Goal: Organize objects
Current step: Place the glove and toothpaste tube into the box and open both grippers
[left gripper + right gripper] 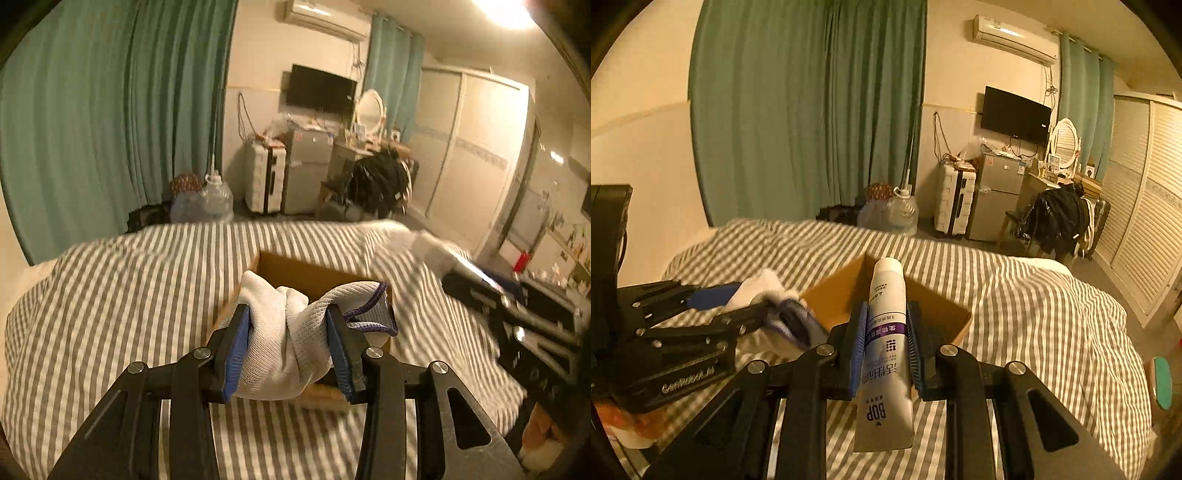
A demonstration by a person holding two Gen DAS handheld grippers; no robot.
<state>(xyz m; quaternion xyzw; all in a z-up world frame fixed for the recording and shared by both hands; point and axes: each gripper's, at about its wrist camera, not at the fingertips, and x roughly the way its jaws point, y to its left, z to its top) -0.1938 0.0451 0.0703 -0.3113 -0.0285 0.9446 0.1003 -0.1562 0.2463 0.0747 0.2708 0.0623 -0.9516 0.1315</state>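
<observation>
My left gripper (288,314) is shut on a bundled white glove (284,339) with a purple-edged cuff, held just above the near edge of an open cardboard box (295,273) on the striped bed. My right gripper (886,314) is shut on a white and purple toothpaste tube (886,354), cap pointing forward over the same box (834,302). In the right wrist view the left gripper (775,306) and its glove (757,288) sit left of the box. In the left wrist view the right gripper (461,269) and its tube (432,247) are blurred at the right.
The grey and white striped bedcover (129,295) spreads around the box. Beyond the bed's far edge stand green curtains (110,110), water jugs (210,203), a white suitcase (264,181), a small fridge (306,170) and a chair with dark clothes (376,184). A wardrobe (1145,221) lines the right wall.
</observation>
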